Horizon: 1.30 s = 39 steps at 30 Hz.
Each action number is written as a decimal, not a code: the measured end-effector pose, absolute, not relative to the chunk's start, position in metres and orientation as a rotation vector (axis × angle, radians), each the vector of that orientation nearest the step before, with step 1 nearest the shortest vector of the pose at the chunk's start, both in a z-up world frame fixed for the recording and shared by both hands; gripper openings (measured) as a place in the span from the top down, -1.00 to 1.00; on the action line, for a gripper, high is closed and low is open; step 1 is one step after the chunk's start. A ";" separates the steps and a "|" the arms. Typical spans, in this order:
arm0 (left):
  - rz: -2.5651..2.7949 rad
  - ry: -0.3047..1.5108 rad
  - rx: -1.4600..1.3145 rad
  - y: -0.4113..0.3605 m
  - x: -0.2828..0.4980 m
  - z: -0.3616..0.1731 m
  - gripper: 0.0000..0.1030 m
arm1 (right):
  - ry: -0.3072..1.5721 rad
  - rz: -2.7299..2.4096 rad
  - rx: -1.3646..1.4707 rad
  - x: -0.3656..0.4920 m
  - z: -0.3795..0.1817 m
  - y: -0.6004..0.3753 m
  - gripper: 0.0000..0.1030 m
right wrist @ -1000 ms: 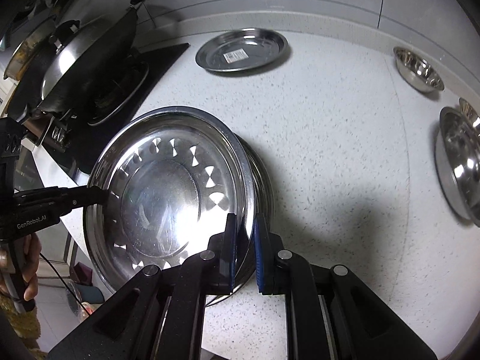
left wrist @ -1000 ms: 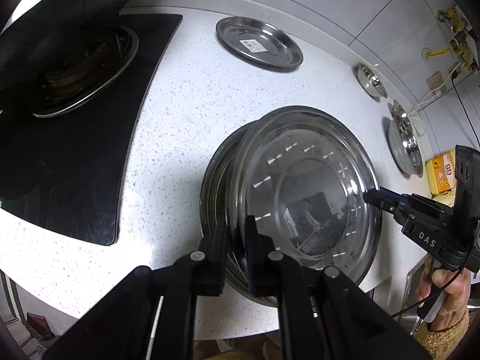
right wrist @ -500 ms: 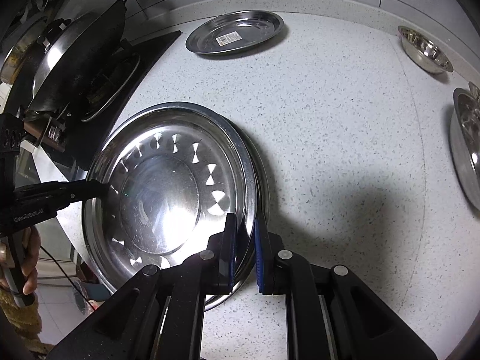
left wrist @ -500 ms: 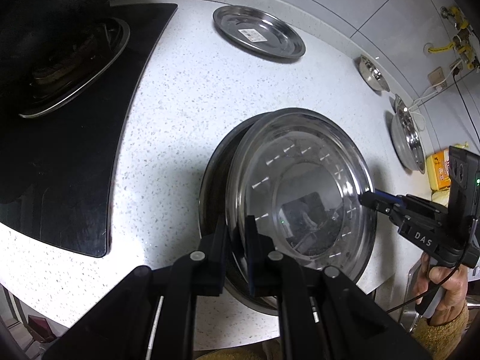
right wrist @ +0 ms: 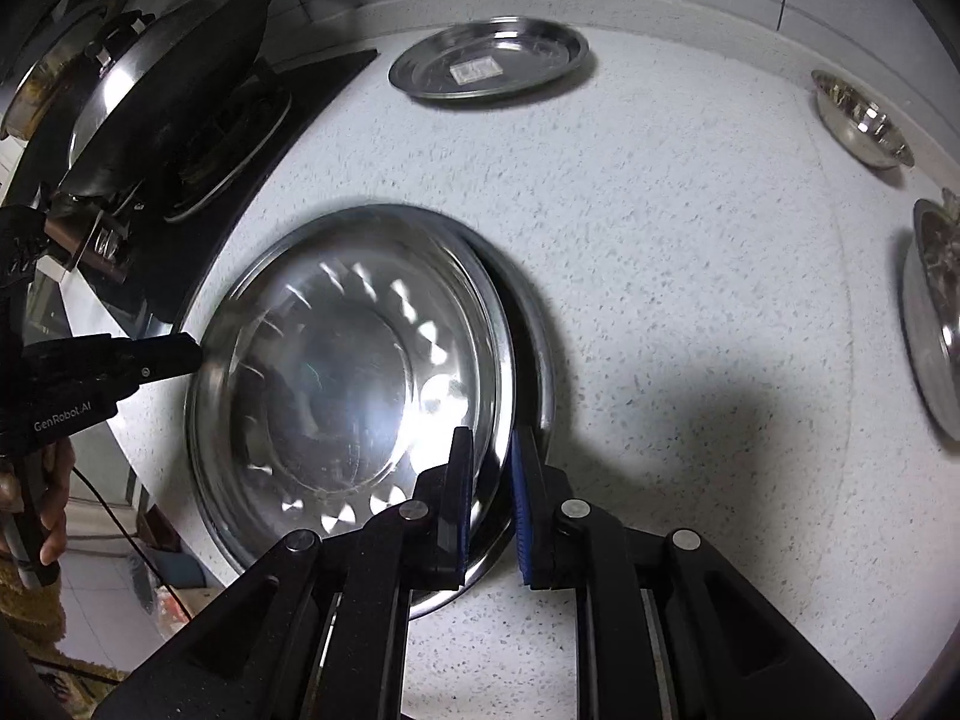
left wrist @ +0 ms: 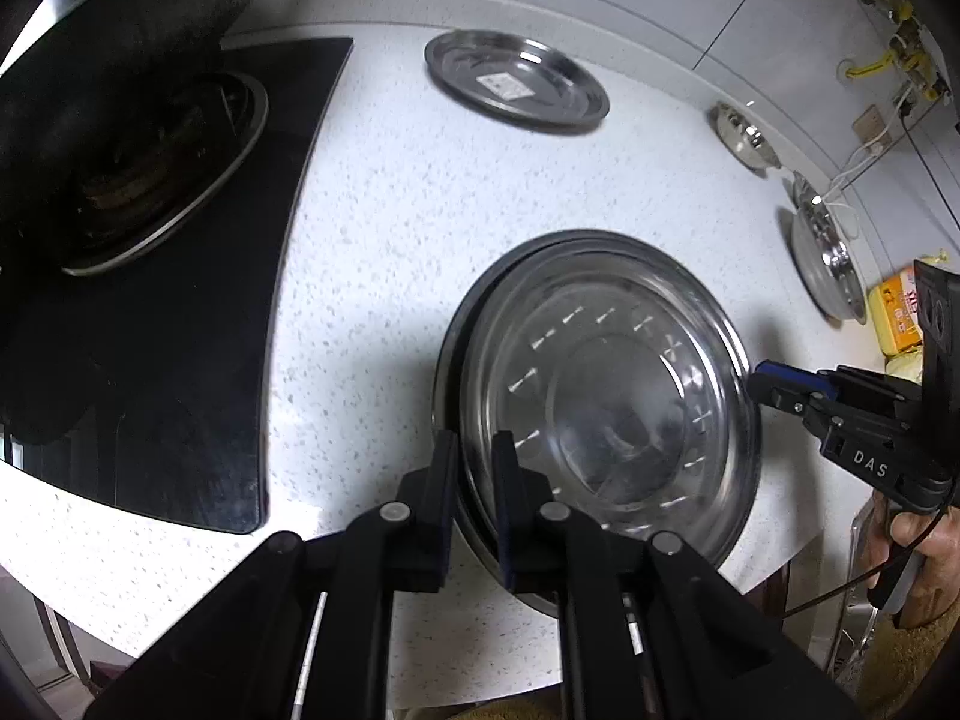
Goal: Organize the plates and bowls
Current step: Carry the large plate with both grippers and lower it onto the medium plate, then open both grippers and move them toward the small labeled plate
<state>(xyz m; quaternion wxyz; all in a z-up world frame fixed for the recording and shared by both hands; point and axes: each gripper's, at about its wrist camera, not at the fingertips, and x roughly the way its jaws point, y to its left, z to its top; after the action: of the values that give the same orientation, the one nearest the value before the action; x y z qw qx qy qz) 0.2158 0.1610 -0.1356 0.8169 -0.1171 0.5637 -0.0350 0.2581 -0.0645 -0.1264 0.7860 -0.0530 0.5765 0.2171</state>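
Steel on steel: a large plate (right wrist: 336, 378) sits low and centre-left in the right wrist view, resting on a second plate (right wrist: 537, 360) whose rim peeks out along its right side, both near the front edge of the speckled counter (right wrist: 690, 276). The right gripper (right wrist: 489, 498) straddles the top plate's near rim and the left gripper (left wrist: 474, 498) its opposite rim; both sets of jaws have just eased apart a little, with the rim between them, so the pinch looks to be letting go. I judge this stacking step as nearly finished. Left to gather: a smaller plate (right wrist: 489, 57) with a label at upper centre, a small bowl (right wrist: 864, 120) at upper right, and a larger bowl (right wrist: 936, 324) at the right edge, all well apart. A stove (left wrist: 156, 276) fills the left of the left wrist view.
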 end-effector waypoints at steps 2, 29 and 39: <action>-0.067 1.184 -0.237 0.163 0.215 -0.131 0.78 | 1.230 0.474 -0.102 0.257 -0.121 -0.066 0.73; -0.145 1.082 -0.127 0.161 0.240 -0.109 -0.25 | 1.065 0.376 -0.097 0.267 -0.086 -0.086 -0.17; -0.140 1.043 -0.097 0.154 0.292 -0.101 -0.25 | 1.026 0.404 -0.116 0.318 -0.072 -0.081 -0.20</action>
<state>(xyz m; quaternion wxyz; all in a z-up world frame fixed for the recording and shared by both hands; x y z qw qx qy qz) 0.2917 0.1536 -0.1011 0.8636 -0.0464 0.4976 -0.0668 0.3177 -0.0814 -0.0718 0.8502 -0.0550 0.4871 0.1920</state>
